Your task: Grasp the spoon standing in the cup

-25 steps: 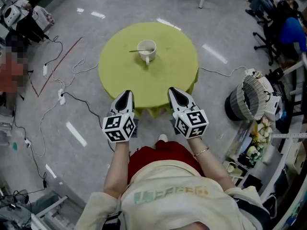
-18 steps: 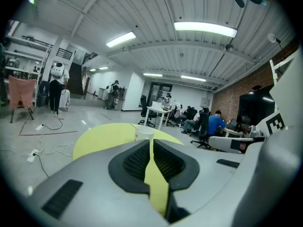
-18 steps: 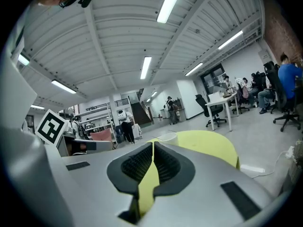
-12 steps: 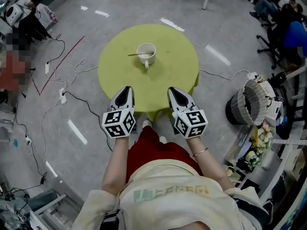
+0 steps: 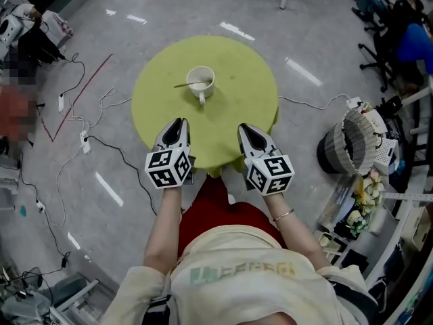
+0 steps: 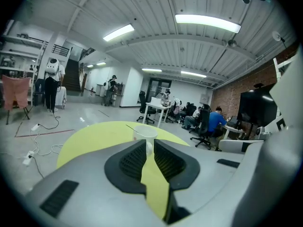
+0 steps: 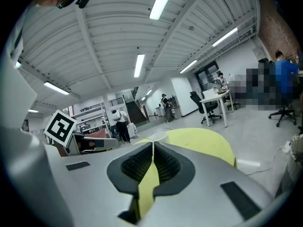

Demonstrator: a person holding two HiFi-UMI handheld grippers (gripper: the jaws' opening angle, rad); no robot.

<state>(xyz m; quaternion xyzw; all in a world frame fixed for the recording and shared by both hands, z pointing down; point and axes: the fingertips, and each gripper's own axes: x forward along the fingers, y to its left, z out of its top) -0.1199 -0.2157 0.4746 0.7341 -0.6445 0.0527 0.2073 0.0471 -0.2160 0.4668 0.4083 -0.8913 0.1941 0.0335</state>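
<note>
A white cup [image 5: 200, 82] stands near the middle of a round yellow-green table [image 5: 243, 93]. A spoon [image 5: 183, 84] rests in it, its handle leaning out over the rim to the left. My left gripper [image 5: 178, 127] and right gripper [image 5: 247, 131] hover side by side over the table's near edge, both shut and empty, well short of the cup. In the left gripper view the cup [image 6: 144, 133] shows just beyond the left gripper [image 6: 149, 143], with the thin spoon [image 6: 129, 126] handle slanting up to the left. The right gripper [image 7: 153, 145] points past the table's right part.
Cables [image 5: 88, 137] trail over the grey floor to the left of the table. A wicker basket [image 5: 355, 141] and clutter stand at the right. Office chairs and seated people [image 5: 399, 32] fill the far right corner. A cable [image 5: 311, 101] runs from the table toward the basket.
Both grippers have come forward a little and now sit over the table's near edge. The cup and spoon have not moved on the table.
</note>
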